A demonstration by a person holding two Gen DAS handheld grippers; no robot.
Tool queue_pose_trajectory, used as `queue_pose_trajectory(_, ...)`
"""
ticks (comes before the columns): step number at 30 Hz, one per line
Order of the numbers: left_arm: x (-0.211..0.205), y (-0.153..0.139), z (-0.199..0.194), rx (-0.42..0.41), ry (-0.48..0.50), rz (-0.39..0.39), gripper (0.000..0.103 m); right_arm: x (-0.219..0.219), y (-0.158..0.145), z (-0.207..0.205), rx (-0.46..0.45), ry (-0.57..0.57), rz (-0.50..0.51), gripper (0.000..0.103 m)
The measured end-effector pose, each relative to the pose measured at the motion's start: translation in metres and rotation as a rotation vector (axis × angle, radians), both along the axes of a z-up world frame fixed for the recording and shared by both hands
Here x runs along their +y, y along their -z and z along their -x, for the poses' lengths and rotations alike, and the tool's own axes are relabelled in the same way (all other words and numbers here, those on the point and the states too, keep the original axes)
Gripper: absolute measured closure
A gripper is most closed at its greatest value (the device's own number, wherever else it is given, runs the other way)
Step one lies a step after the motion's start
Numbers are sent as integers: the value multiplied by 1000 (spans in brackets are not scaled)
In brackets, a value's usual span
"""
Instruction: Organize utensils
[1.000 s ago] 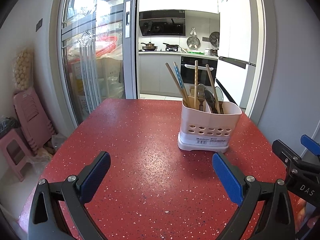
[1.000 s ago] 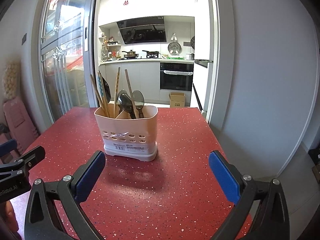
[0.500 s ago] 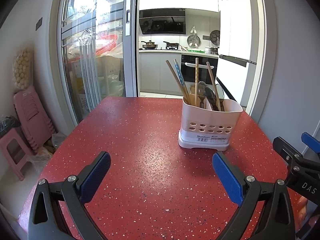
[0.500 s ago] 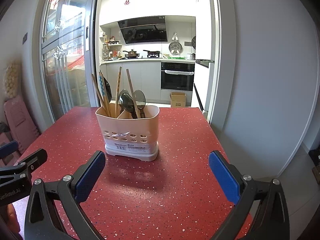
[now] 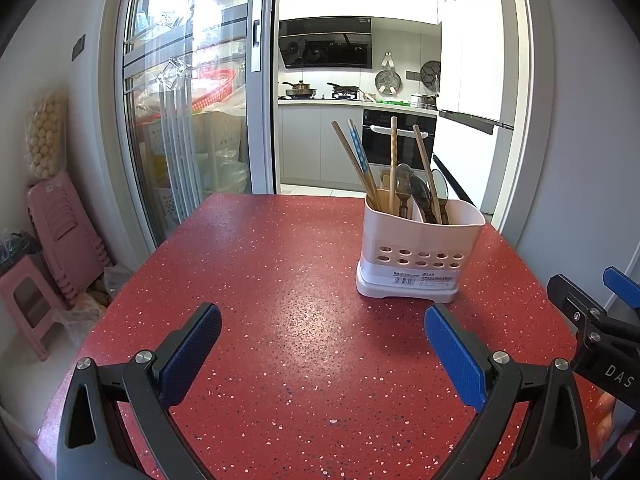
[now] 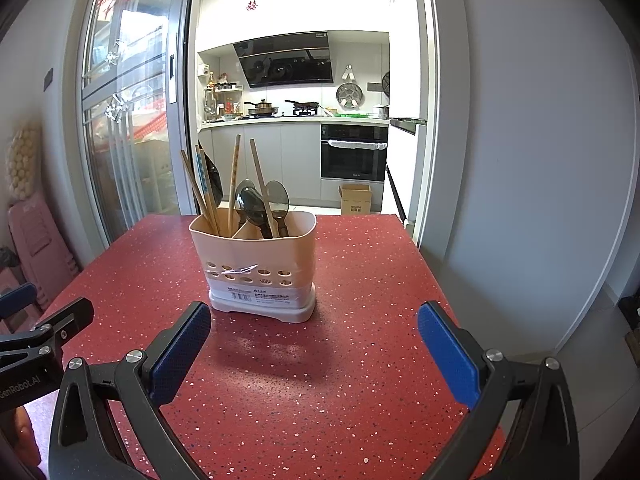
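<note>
In the left wrist view, the left gripper (image 5: 322, 340) is held wide apart above the red speckled table (image 5: 280, 280), with nothing gripped or touched. The utensil holder (image 5: 420, 256) is seen ahead and to the right (chopsticks (image 5: 360, 164) and spoons (image 5: 420, 200) stand upright in it).

In the right wrist view, the right gripper (image 6: 314, 340) is likewise spread wide and empty. The utensil holder (image 6: 256, 272) is set just beyond the left fingertip (image 6: 180, 352), not touched.
</note>
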State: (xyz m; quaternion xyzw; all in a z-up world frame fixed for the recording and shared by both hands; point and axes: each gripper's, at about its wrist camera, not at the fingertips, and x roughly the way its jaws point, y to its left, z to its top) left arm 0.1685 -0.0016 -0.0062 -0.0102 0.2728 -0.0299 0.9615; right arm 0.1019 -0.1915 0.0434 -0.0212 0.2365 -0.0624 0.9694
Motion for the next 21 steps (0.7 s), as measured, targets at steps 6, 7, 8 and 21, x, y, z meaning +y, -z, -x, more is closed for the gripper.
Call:
queue_pose_trajectory(6, -2, -1, 1, -4, 4, -8, 0, 0, 0, 0, 0, 2, -4, 0)
queue_pose_trajectory(7, -2, -1, 1, -5, 5, -9, 0, 0, 0, 1, -1, 3, -1, 0)
queue_pose_trajectory(8, -3, -1, 1, -5, 5, -10, 0, 0, 0, 0, 0, 2, -2, 0)
queue_pose_trajectory(21, -1, -1, 2, 1, 3, -6, 0, -1, -1, 1, -1, 1, -4, 0)
